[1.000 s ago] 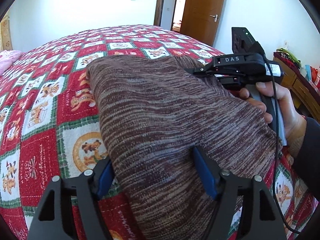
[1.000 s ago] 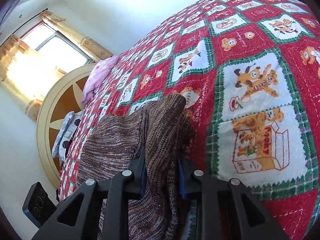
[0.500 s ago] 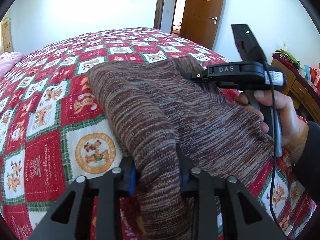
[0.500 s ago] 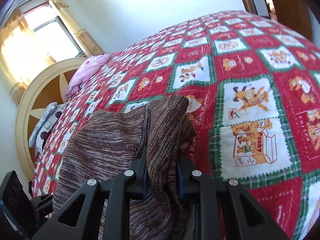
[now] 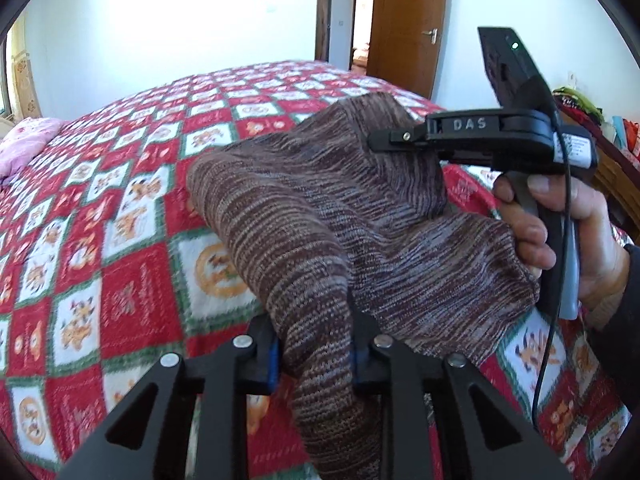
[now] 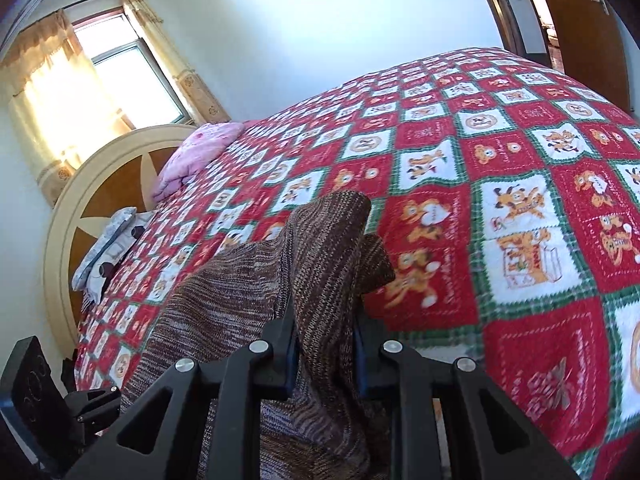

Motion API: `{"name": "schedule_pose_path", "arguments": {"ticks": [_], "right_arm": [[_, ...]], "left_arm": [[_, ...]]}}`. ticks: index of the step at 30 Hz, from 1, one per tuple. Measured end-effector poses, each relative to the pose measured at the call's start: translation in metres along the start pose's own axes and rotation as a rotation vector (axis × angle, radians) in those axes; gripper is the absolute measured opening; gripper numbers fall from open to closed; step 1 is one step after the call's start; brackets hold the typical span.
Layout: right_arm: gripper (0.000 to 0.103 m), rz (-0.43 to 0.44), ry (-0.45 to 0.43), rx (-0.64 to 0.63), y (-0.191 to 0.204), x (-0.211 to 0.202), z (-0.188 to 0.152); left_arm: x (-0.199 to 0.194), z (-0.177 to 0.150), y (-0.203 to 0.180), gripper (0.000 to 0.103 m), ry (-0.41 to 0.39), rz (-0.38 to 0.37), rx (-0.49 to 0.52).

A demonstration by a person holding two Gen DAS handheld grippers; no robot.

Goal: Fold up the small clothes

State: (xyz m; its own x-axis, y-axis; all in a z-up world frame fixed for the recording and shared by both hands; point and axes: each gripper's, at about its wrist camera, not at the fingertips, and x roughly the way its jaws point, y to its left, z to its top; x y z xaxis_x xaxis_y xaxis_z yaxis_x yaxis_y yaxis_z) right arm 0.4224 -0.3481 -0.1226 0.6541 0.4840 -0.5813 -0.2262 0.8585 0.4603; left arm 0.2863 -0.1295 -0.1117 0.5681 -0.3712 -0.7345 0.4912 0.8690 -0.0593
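Bedroom, red patchwork bedspread [image 6: 520, 184]. Both my tongs, left gripper [image 5: 314, 354] and right gripper [image 6: 325, 356], clamp the brown knit sweater [image 5: 304, 216], lifted toward twelve o'clock; fold barely begun, laying down remains.

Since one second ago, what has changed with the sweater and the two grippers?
The left hand-held gripper, open around the sweater a second ago, has shut on a fold of it. The sweater has lifted off the blanket and now hangs between both grippers. The right hand-held gripper stayed shut on its own fold throughout.
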Motion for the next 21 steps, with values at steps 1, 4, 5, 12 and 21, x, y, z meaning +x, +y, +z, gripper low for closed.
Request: {"name": "schedule_pose_path", "arguments": {"ticks": [1, 4, 5, 12, 21], "right_arm": [[0.022, 0.003, 0.001, -0.003, 0.004, -0.001, -0.003], [0.022, 0.015, 0.002, -0.007, 0.016, -0.003, -0.009], [0.022, 0.023, 0.001, -0.010, 0.021, -0.005, -0.012], [0.022, 0.063, -0.002, -0.034, 0.055, -0.009, -0.023], [0.022, 0.121, 0.007, -0.058, 0.102, -0.003, -0.034]], "left_arm": [[-0.002, -0.002, 0.001, 0.025, 0.008, 0.003, -0.008], [-0.011, -0.008, 0.005, 0.025, 0.012, 0.011, -0.017], [-0.016, -0.010, 0.007, 0.025, 0.009, 0.016, -0.017], [-0.046, -0.021, 0.014, 0.025, -0.008, 0.052, -0.021], [-0.081, -0.038, 0.032, 0.025, -0.023, 0.119, -0.042]]}}
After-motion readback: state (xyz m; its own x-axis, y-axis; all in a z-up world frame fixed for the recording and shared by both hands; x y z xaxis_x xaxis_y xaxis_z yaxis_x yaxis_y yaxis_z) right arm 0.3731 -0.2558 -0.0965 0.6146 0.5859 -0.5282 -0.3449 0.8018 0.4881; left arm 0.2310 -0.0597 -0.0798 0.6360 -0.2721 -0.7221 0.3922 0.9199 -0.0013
